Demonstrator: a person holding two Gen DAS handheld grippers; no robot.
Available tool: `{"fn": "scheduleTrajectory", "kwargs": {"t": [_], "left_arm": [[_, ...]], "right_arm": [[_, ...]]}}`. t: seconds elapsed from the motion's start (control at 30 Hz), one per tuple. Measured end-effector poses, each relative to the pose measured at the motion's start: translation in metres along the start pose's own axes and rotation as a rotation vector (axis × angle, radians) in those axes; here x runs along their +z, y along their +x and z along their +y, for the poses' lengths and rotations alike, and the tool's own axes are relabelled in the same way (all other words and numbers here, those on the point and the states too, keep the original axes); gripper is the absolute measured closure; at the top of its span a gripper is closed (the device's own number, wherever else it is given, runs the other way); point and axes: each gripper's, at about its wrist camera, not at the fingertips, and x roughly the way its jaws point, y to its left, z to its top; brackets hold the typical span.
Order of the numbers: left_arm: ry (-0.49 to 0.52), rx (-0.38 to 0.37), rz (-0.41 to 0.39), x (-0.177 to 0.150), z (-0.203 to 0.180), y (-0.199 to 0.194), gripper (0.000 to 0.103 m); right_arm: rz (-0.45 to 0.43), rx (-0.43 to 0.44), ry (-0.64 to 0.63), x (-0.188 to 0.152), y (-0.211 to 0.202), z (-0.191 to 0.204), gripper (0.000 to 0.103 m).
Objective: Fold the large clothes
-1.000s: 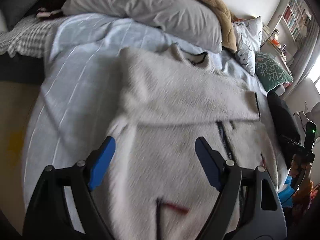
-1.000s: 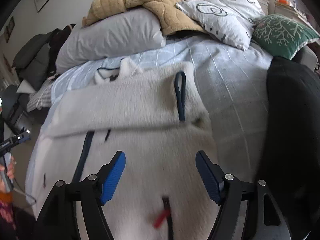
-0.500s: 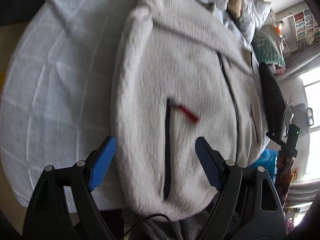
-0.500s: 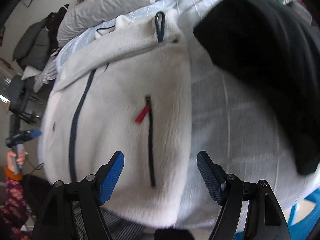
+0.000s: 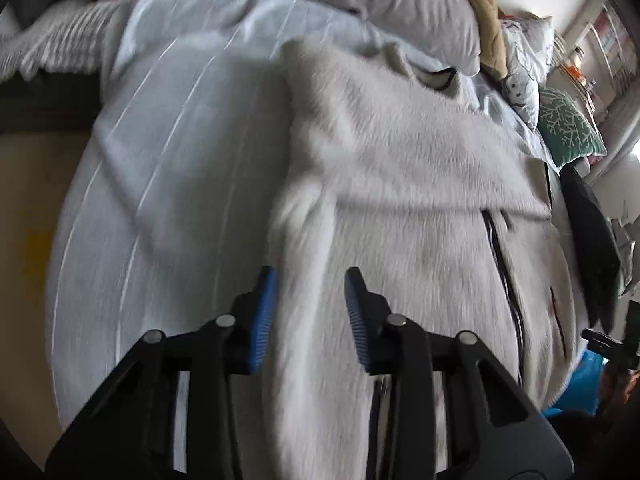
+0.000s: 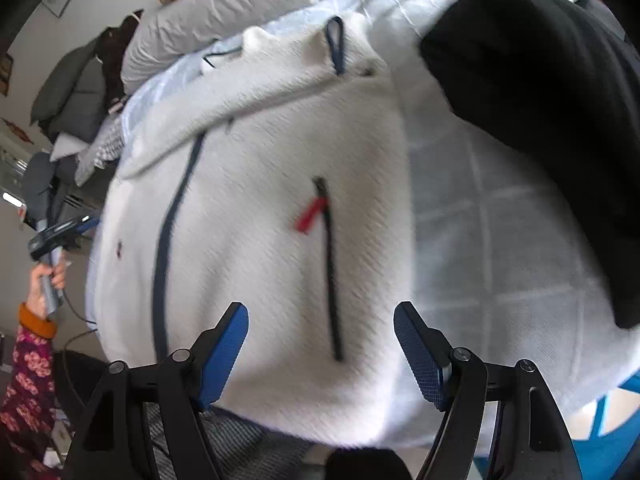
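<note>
The bed [image 5: 168, 152], under a pale blue striped sheet, fills both frames because it serves as the folding surface. The white fleece jacket [image 5: 400, 184] lies spread flat across it, its sleeve already folded over the chest in a band across the middle of the left wrist frame, so the body seems ready for its next fold.

The left gripper [image 5: 308, 312] sits at the lower centre of its frame, straddling the jacket's side edge where it meets the sheet. Its jaws are closing with a ridge of fleece between them; the blur hides whether the pads press yet. Taking that edge probably serves to lift the side or hem over.

The right gripper [image 6: 320, 344] hangs at the lower centre of its frame over the hem, jaws wide apart and empty, likely lining up a matching grasp.

Only the right wrist view shows the pocket zip [image 6: 332, 276] with its red pull [image 6: 310, 216], the black garment [image 6: 540, 112] at upper right, and the hand [image 6: 50, 280] holding the other tool at far left. Only the left wrist view shows the green cushion [image 5: 568, 132] at right.
</note>
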Motion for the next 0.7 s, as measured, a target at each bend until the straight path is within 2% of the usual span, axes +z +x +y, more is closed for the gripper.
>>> {"fn": "scheduleTrajectory", "kwargs": {"t": [0.07,0.1,0.17,0.23,0.3,0.33,0.37,0.4,0.47,0.5,0.6,0.63,0.67,0.7], "left_arm": [[0.068,0.024,0.003,0.014,-0.014,0.017,0.069],[0.104,0.042,0.01,0.022,-0.019,0.027,0.073],[0.109,0.071,0.011,0.031,-0.02,0.037,0.098],[0.063,0.042,-0.014,0.04,-0.011,0.037,0.103],[0.029,0.037,-0.09,0.037,0.0,0.028,0.103],[0.017,0.095,-0.14,0.032,0.007,0.021,0.103],[0.0,0.158,-0.157,0.027,0.019,0.02,0.103],[-0.026,0.18,-0.134,0.023,0.032,0.025,0.103],[-0.079,0.198,-0.037,0.008,0.064,0.041,0.103],[-0.09,0.189,-0.032,0.002,0.072,0.04,0.103],[-0.125,0.111,-0.053,-0.002,0.082,0.027,0.099],[-0.111,0.09,-0.064,0.002,0.076,0.021,0.088],[-0.081,0.073,-0.087,0.005,0.067,0.014,0.066],[-0.019,0.052,-0.126,0.009,0.049,0.005,0.053]], "right_arm": [[-0.002,0.011,-0.005,0.001,0.006,0.005,0.026],[0.003,0.008,-0.009,0.001,0.009,0.007,0.026],[0.018,-0.007,-0.012,0.002,0.018,0.009,0.026],[0.037,-0.023,-0.01,0.001,0.025,0.008,0.026],[0.048,-0.035,-0.009,0.001,0.03,0.007,0.026],[0.052,-0.039,-0.01,0.001,0.031,0.007,0.026],[0.056,-0.04,-0.011,0.0,0.032,0.006,0.026],[0.059,-0.039,-0.014,-0.001,0.032,0.005,0.026],[0.063,-0.04,-0.012,0.0,0.035,0.005,0.026],[0.063,-0.041,-0.009,0.0,0.035,0.004,0.026],[0.057,-0.027,-0.001,0.001,0.034,0.004,0.026],[0.054,-0.022,0.003,0.002,0.034,0.004,0.026],[0.053,-0.019,0.009,0.003,0.034,0.004,0.026],[0.053,-0.017,0.014,0.004,0.035,0.005,0.026]]}}
